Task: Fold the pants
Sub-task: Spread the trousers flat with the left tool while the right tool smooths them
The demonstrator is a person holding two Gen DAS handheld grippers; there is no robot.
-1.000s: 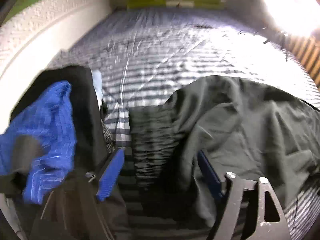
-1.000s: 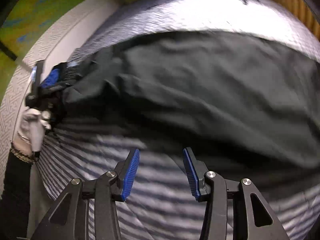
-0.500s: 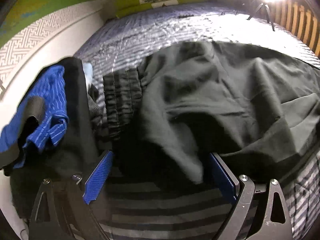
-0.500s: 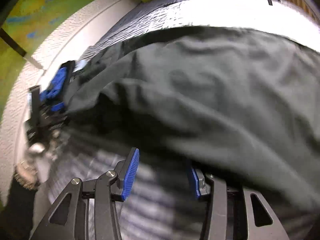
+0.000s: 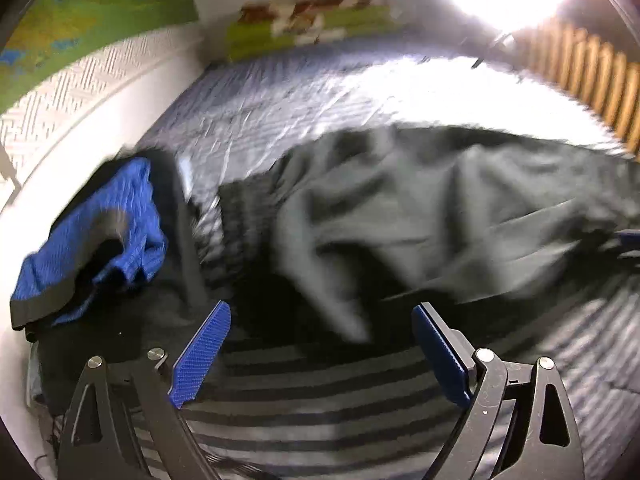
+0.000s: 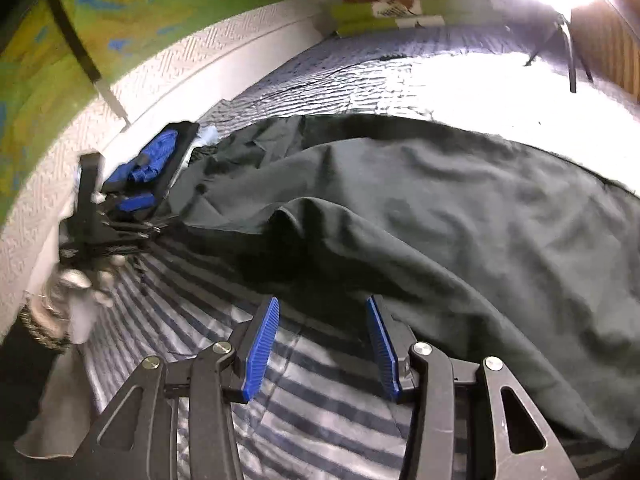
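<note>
The dark pants [image 6: 420, 208] are lying rumpled across the frame's middle on the striped bedspread [image 6: 312, 400]. Both the left gripper [image 5: 320, 344] and right gripper [image 6: 322, 344] are hovering with jaws apart, empty; each should probably pinch a hem edge squarely.

Dark pants [image 6: 420, 216] rumpled across striped bedcover [image 6: 320, 408], empty parted right claw [image 6: 322, 346] at their edge.

Striped bedcover [image 6: 320, 412], blue garment [image 5: 116, 216] near wall, perhaps folded blankets [image 5: 304, 24] beyond.

Dark pants [image 6: 420, 208] rumpled on bed
</note>
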